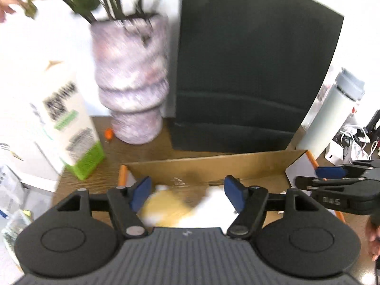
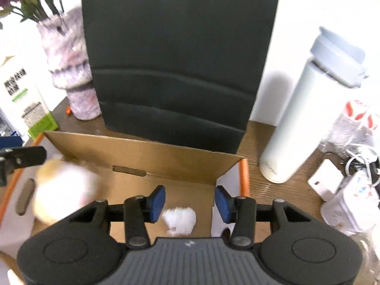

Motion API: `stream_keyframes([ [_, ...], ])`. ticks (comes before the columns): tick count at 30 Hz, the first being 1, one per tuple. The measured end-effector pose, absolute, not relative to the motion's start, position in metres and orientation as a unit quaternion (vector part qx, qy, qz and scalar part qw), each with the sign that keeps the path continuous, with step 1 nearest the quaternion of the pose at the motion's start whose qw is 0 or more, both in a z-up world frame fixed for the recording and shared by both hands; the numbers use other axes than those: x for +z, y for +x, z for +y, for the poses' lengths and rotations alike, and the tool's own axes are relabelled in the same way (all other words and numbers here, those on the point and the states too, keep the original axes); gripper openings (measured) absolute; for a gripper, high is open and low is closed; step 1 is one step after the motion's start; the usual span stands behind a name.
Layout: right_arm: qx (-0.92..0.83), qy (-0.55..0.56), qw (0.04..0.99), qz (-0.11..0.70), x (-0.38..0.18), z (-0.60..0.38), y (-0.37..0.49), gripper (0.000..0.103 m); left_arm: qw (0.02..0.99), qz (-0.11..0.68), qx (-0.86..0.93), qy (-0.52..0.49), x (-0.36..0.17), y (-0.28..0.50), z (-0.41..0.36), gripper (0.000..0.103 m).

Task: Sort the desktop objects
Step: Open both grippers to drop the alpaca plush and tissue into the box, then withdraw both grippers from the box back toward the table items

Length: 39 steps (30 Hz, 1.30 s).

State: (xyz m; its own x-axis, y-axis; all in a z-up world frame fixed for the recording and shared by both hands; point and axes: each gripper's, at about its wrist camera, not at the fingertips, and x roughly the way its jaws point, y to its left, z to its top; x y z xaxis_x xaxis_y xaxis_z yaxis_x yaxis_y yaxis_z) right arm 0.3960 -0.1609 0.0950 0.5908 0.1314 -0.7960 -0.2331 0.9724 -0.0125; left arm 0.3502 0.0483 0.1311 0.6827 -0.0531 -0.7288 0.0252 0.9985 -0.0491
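Observation:
An open cardboard box (image 1: 213, 166) (image 2: 142, 152) with orange edges lies on the wooden desk. My left gripper (image 1: 187, 191) hangs open over its left part. A blurred yellow and white plush toy (image 1: 166, 207) (image 2: 64, 190) lies below the gap, and the blue pads do not press on it. Over the right part of the box my right gripper (image 2: 190, 200) is open. A small white crumpled piece (image 2: 179, 220) lies on the box floor beneath it, clear of both pads. The right gripper (image 1: 318, 178) also shows at the right edge of the left wrist view.
Behind the box stands a tall dark paper bag (image 2: 175, 59). A mottled purple vase (image 1: 130, 83) with flowers and a white and green carton (image 1: 71, 128) stand at the left. A white bottle (image 2: 299, 118), a charger (image 2: 325, 182) and cables are at the right.

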Motion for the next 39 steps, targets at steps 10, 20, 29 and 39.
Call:
stream_keyframes([
  [10,0.112,-0.061,0.908,0.399,0.168,-0.177,0.313,0.060,0.917,0.399,0.000,-0.032,0.185,0.275,0.067,0.075],
  [20,0.132,-0.042,0.920,0.366,0.166,-0.179,0.231,0.060,0.930,0.364,0.006,-0.049,0.174,0.188,0.067,0.071],
  [29,0.172,-0.037,0.932,0.317,0.119,-0.174,0.142,0.060,0.941,0.331,0.013,-0.061,0.127,0.111,0.062,0.069],
  [39,0.145,-0.041,0.937,0.316,0.024,-0.178,0.015,0.060,0.952,0.303,0.026,-0.027,0.053,-0.013,0.038,0.072],
])
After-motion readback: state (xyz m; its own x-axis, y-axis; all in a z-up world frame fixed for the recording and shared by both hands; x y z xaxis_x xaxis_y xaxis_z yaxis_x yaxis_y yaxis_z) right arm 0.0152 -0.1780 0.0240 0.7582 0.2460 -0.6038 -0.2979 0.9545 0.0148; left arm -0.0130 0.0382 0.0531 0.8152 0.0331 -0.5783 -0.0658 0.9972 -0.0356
